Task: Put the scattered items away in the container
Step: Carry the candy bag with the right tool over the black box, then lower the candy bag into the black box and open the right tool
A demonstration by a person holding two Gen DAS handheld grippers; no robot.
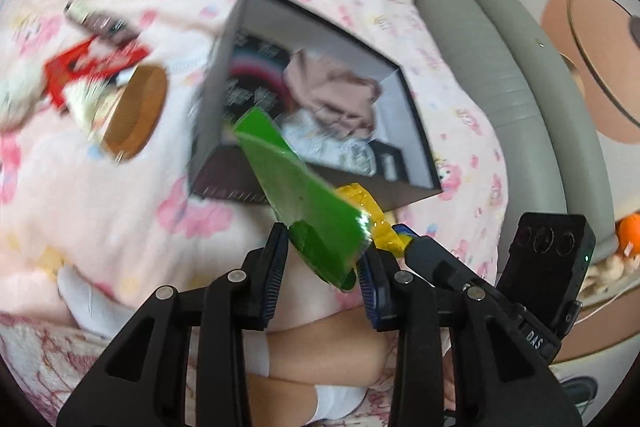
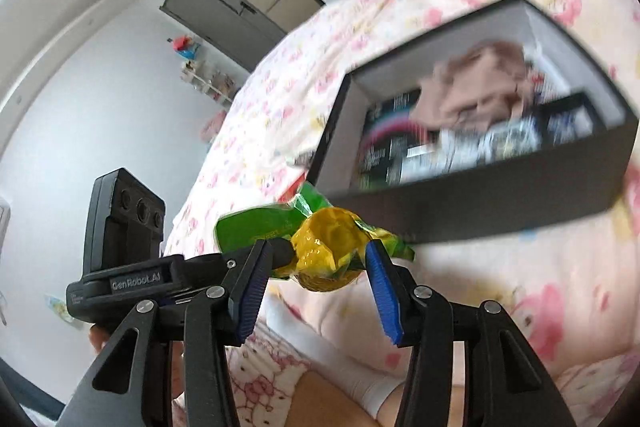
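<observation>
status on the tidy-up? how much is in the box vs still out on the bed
Done: the black box already holds a beige cloth and several packets. In hand: the left gripper is closed on a green packet near the box's front wall; the right gripper clamps a yellow wrapped item. Left: a red packet and a brown round item lie on the blanket.

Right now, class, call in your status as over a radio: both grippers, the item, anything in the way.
Left gripper shut on green packet. Right gripper shut on yellow packet. Black box ahead, open, part filled. Nothing blocking.
</observation>
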